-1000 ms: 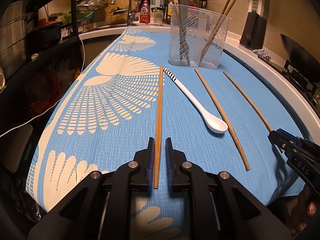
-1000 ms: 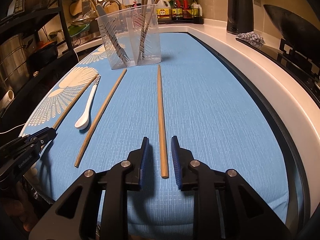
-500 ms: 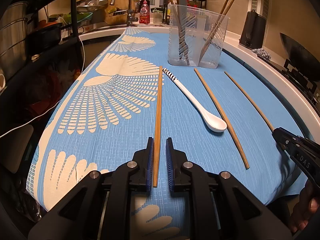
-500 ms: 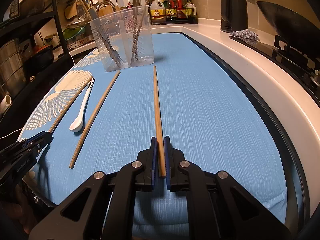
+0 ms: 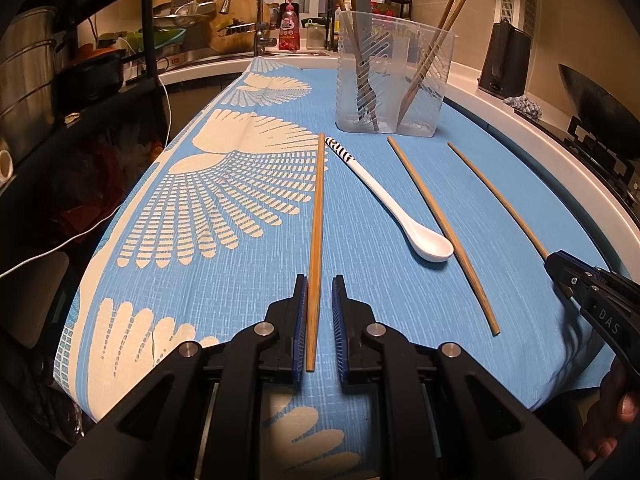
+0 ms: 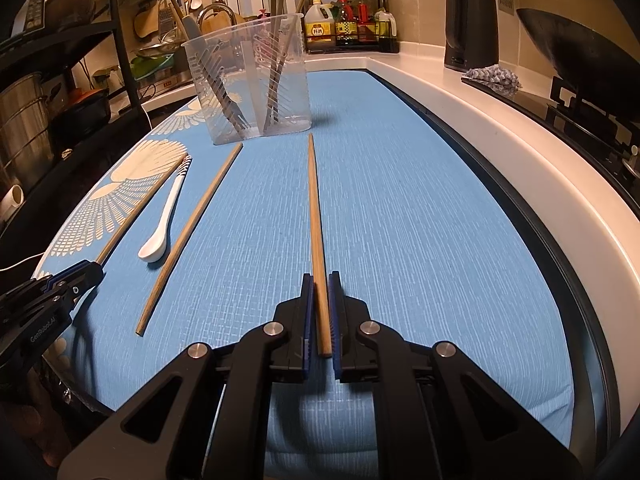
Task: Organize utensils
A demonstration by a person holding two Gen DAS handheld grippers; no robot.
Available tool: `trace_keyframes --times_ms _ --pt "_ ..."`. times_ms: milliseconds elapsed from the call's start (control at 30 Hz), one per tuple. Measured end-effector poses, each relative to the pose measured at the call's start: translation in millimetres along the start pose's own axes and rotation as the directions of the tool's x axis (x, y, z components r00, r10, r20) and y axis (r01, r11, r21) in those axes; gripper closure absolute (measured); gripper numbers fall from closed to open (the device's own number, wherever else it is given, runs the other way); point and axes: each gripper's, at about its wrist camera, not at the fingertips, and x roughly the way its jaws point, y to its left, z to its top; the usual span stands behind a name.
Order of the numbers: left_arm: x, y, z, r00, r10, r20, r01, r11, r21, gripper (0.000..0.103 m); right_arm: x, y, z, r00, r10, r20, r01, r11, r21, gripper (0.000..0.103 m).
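Note:
Three wooden chopsticks and a white spoon (image 5: 400, 208) lie on a blue cloth (image 5: 240, 272). My left gripper (image 5: 320, 292) straddles the near end of the leftmost chopstick (image 5: 317, 220); a small gap shows on the right side, so its hold is unclear. My right gripper (image 6: 319, 286) is shut on the near end of the rightmost chopstick (image 6: 314, 208), which also shows in the left view (image 5: 496, 196). A third chopstick (image 5: 436, 224) lies between them beside the spoon. A clear holder (image 5: 394, 80) with chopsticks and utensils stands at the far end.
A white counter edge (image 6: 500, 152) and black stove (image 6: 592, 120) run along the right. A dark shelf rack (image 5: 80, 60) with pots stands on the left. A sink and faucet (image 5: 244, 12) and bottles (image 6: 348, 24) sit behind the holder.
My right gripper has closed on the rightmost chopstick's near end. My left gripper has narrowed slightly around the leftmost chopstick. The utensils on the cloth have not moved.

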Motion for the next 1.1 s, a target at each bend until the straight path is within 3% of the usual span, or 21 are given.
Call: trace_keyframes --times_ms 267,367,567,1100 --pt "-0.7 0.5 -1.5 1.0 -0.001 0.004 0.001 1.0 0.006 0.091 0.4 0.7 -0.8 1.0 0.002 0.004 -0.001 1.0 -0.005 0.096" --pt "-0.6 -0.2 -1.1 1.0 -0.005 0.003 0.005 1.0 0.011 0.096 -0.6 -0.4 0.6 1.0 0.001 -0.005 -0.001 1.0 0.001 0.096" --pt "-5.3 0.8 1.7 1.0 -0.006 0.021 0.005 1.0 0.011 0.097 -17.8 2.3 11.5 0.999 -0.004 0.034 0.004 1.0 -0.013 0.096" --pt "-58.4 0.4 19.5 0.981 -0.032 0.189 0.03 0.999 0.013 0.097 -83.8 21.2 32.8 0.989 -0.003 0.149 0.014 0.997 -0.073 0.096"
